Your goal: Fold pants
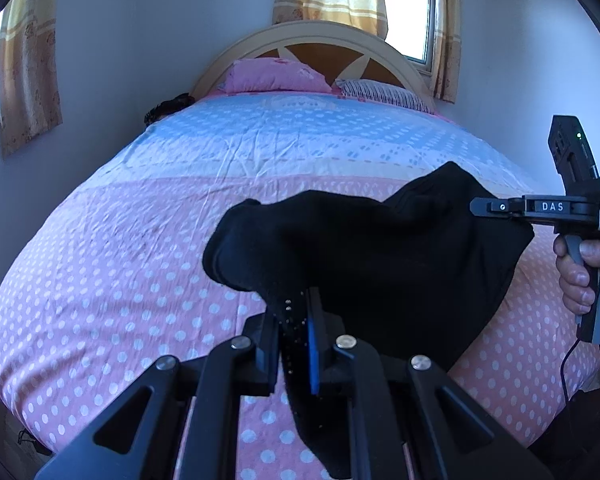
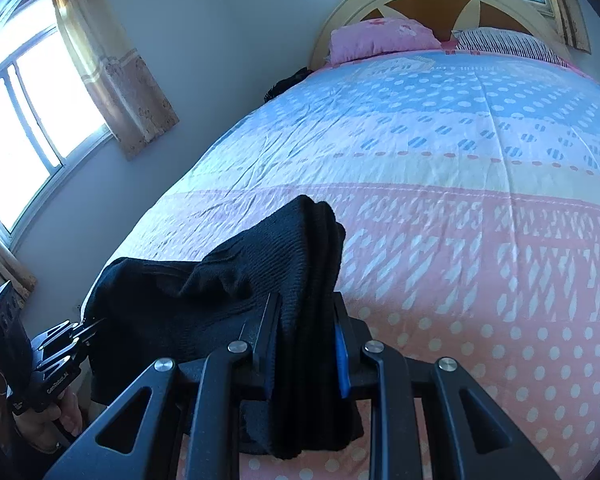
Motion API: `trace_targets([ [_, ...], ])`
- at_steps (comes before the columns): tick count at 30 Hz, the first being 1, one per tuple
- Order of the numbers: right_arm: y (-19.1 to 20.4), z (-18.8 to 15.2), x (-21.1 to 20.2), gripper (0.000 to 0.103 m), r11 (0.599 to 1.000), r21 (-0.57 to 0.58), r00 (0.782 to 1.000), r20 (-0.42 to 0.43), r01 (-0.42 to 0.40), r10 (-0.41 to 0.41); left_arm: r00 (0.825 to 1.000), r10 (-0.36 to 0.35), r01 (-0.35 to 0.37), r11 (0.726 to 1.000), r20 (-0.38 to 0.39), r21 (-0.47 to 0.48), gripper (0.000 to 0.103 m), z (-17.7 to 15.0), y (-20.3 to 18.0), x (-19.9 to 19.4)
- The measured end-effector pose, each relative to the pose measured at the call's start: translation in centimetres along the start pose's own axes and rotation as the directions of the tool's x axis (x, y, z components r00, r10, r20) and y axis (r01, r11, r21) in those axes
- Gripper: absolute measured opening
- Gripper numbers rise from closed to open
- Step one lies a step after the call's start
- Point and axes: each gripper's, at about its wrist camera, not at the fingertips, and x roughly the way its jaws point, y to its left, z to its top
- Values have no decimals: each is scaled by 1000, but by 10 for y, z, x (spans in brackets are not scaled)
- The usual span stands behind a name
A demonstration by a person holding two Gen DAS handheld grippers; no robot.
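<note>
Black pants (image 1: pixel 380 248), pink polka-dot bedspread (image 1: pixel 120 280)

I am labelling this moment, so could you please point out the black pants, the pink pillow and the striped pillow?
black pants (image 1: pixel 380 248), left wrist view, on the bunched cloth held above the bed.
pink pillow (image 1: pixel 274 76), left wrist view, on its top face.
striped pillow (image 2: pixel 500 42), right wrist view, on its striped cover.

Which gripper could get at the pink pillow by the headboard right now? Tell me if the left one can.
Probably not. The left gripper is shut on the black pants, which it shares with the right gripper. The pink pillow lies at the bed's far end; nothing blocks the way.
</note>
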Motion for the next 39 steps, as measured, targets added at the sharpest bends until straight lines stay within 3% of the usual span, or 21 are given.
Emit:
trace_targets([
  [19,-18,-5,25,18,999,43,998,-57,26,-24,999,14,-14,1000,-39,6,15,-16,8,19],
  [22,-19,-8,29,18,998,39,997,-66,42,-40,999,27,-26,1000,-34,16,24,-20,11,25],
  [24,-21,-9,33,18,998,41,996,-73,51,-47,998,55,-54,998,-27,40,40,-24,11,29],
  [28,-21,-11,38,18,997,27,994,-77,75,-73,995,96,-96,995,4,22,60,-29,17,31],
  [30,-22,-11,39,19,996,24,994,-72,85,-84,993,118,-118,993,9,5,75,-31,22,31],
  [32,-25,-10,38,25,996,42,995,-64,83,-80,993,114,-114,993,0,-13,79,-31,27,30],
  [33,-26,-10,36,38,994,47,994,-59,97,-94,993,119,-119,993,-5,-15,83,-32,29,29],
  [35,-30,-11,27,50,989,60,990,-33,135,-134,990,138,-138,990,-12,-6,84,-34,30,22],
  [39,-34,-17,-7,51,973,116,979,27,198,-202,987,158,-158,987,-28,8,84,-38,28,-1],
])
